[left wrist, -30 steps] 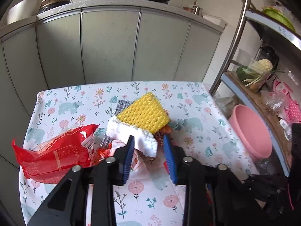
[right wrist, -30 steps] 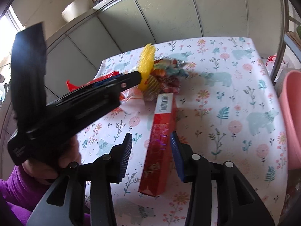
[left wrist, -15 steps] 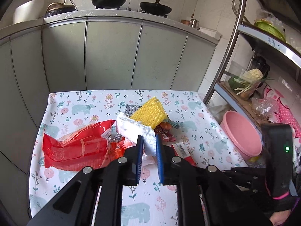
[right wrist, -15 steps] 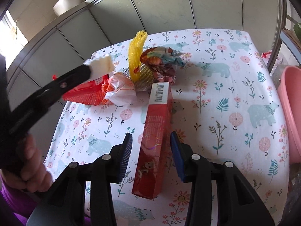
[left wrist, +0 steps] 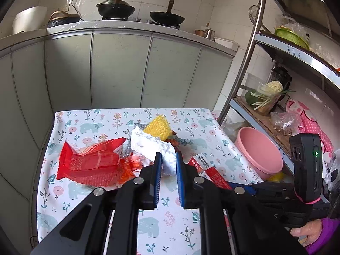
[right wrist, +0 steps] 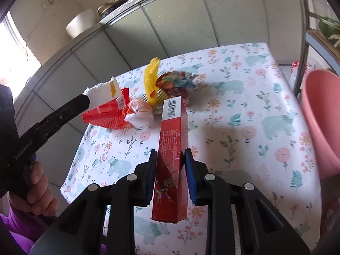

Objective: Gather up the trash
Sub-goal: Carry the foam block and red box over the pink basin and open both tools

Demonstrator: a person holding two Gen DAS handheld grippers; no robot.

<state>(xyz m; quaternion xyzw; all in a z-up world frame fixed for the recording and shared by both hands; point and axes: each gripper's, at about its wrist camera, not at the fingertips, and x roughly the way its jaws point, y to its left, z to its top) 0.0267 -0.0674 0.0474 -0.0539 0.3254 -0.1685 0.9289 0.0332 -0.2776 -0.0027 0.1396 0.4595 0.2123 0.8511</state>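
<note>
Lifted since the earlier frame, the white foam piece [left wrist: 153, 146] hangs pinched in the left tool [left wrist: 168, 163] — clear of the surface [left wrist: 89, 119]. Right tool [right wrist: 170, 156] now clamps the red box [right wrist: 173, 140], pink basin [right wrist: 318, 123] at 3 o'clock.

Grey-green cabinets [left wrist: 119, 68], white tiled wall [left wrist: 191, 2], steel shelving [left wrist: 297, 48].

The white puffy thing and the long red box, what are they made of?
The white puffy thing, pinched in the left claw, looks like soft matte foam netting: bumpy, dented and thick. The long red box, between the right claw's fingers, looks like glossy printed cardboard: sharp folded edges and a barcode on its end.
</note>
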